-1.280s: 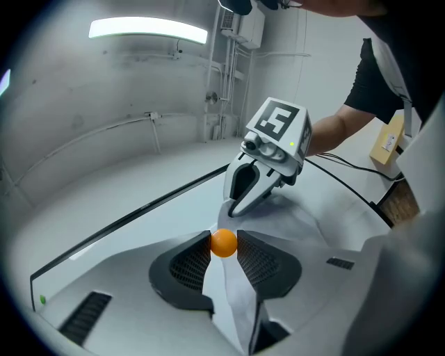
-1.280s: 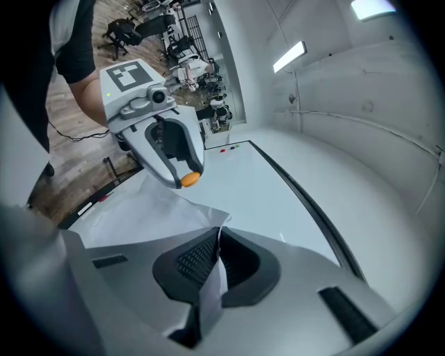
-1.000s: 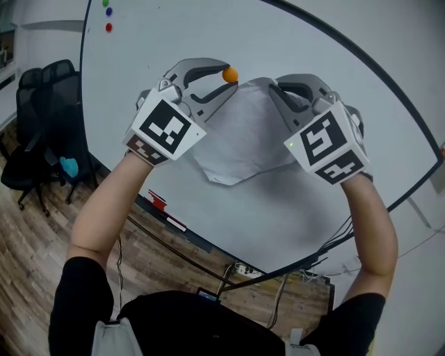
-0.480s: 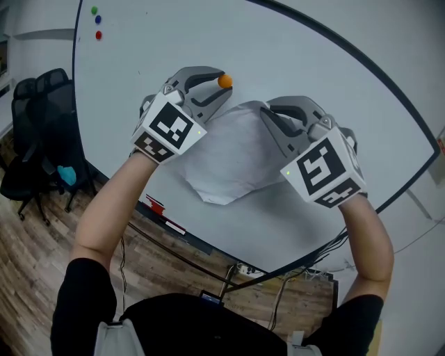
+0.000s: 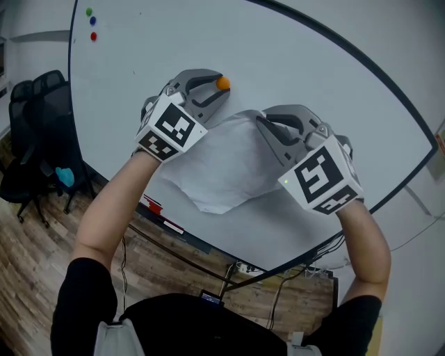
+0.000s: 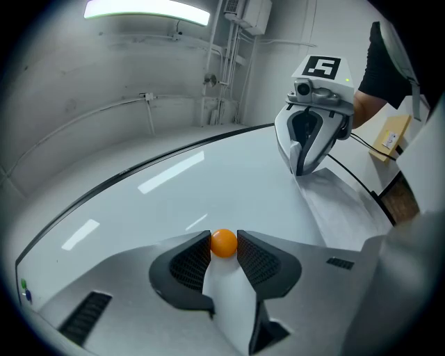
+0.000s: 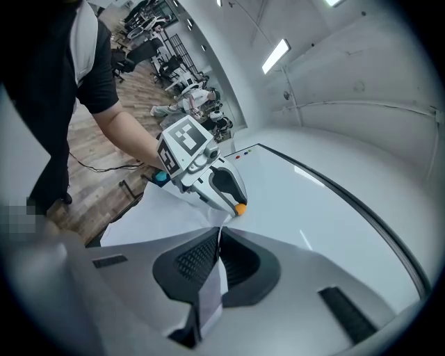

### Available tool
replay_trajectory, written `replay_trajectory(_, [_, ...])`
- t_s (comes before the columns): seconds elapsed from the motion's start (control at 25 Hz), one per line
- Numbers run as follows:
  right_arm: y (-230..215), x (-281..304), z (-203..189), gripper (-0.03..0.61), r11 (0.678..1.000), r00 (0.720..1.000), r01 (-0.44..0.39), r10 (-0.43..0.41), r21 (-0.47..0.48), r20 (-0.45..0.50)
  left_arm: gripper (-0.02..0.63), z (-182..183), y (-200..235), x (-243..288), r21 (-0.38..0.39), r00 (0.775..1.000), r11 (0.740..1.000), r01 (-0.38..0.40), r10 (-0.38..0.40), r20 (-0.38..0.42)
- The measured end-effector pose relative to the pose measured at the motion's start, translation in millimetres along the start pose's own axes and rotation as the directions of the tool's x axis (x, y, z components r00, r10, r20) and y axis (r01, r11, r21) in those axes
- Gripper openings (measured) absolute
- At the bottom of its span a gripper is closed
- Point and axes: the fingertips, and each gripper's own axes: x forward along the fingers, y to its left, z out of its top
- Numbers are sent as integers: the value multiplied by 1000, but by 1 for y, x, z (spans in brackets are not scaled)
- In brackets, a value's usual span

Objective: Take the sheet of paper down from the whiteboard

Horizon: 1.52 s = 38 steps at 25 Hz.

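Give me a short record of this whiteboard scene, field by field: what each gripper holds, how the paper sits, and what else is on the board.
left gripper: closed on a round orange magnet, held at the whiteboard
right gripper: shut on the top edge of the sheet of paper
paper: creased, bowed away from the board, lower corner hanging free
magnet against board: cannot tell
other magnets: green, blue, red, at the board's far corner
background: black office chairs on wood floor

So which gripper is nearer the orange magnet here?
Left. The left gripper has its jaws closed on the orange magnet; the right gripper is off to the side, clamped on the sheet of paper.
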Motion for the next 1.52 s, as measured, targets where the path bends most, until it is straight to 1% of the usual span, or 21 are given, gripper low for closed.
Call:
replay_trajectory(0.12, [2, -1, 4, 20, 1000, 1000, -10, 10, 8, 0, 130, 2, 3, 1, 0, 1000, 1000, 7, -7, -3])
replay_trajectory(0.24, [8, -4, 1, 20, 1000, 1000, -13, 13, 11, 9, 130, 0, -3, 3, 4, 1000, 1000, 10, -10, -12])
replay_trajectory(0.52, [9, -7, 0, 20, 1000, 1000, -19, 19, 14, 9, 131, 5, -2, 3, 12, 1000, 1000, 5, -6, 12])
replay_trajectory(0.64, [11, -5, -3, 20, 999, 1000, -24, 23, 27, 13, 157, 8, -4, -4, 14, 999, 1000, 3, -4, 41])
replay_trajectory(0.68, [13, -4, -5, 20, 999, 1000, -25, 25, 34, 14, 167, 9, -4, -9, 7, 998, 1000, -4, 3, 55])
replay_trajectory(0.76, [18, -2, -9, 20, 998, 999, -32, 31, 56, 21, 167, 10, -7, -22, -15, 997, 1000, -11, 13, 81])
replay_trajectory(0.84, [28, -2, -11, 20, 994, 997, -53, 48, 92, 59, 162, 11, -15, -39, -24, 994, 1000, -4, 6, 109])
replay_trajectory(0.92, [45, -7, -12, 20, 986, 989, -88, 70, 141, 131, 121, 12, -26, -59, -13, 990, 1000, 2, 0, 142])
replay_trajectory(0.96, [56, -10, -14, 20, 981, 983, -104, 77, 165, 165, 106, 11, -33, -70, -22, 988, 1000, 2, 1, 154])
replay_trajectory(1.0, [68, -13, -17, 20, 974, 978, -118, 80, 193, 195, 81, 8, -40, -80, -46, 986, 999, 5, 3, 164])
replay_trajectory(1.04, [81, -16, -20, 20, 966, 972, -128, 78, 225, 220, 58, 5, -47, -90, -88, 985, 996, 10, 5, 172])
replay_trajectory(1.08, [94, -17, -25, 20, 957, 968, -134, 70, 258, 241, 47, 2, -54, -100, -144, 984, 989, 16, 10, 179])
replay_trajectory(1.16, [116, -19, -33, 20, 932, 954, -136, 32, 335, 299, 19, -5, -68, -123, -253, 983, 967, 29, 19, 182])
replay_trajectory(1.24, [135, -21, -40, 20, 890, 929, -155, -17, 429, 371, 12, -16, -84, -145, -314, 987, 949, 34, 17, 157])
replay_trajectory(1.28, [146, -22, -46, 20, 864, 920, -171, -32, 474, 390, 12, -22, -92, -154, -335, 990, 942, 37, 11, 139])
replay_trajectory(1.36, [171, -23, -59, 20, 805, 918, -201, -43, 558, 393, 12, -33, -109, -171, -380, 993, 923, 61, -17, 116])
replay_trajectory(1.52, [209, -23, -77, 20, 685, 916, -245, -68, 686, 396, 11, -54, -145, -195, -456, 988, 879, 141, -92, 127])
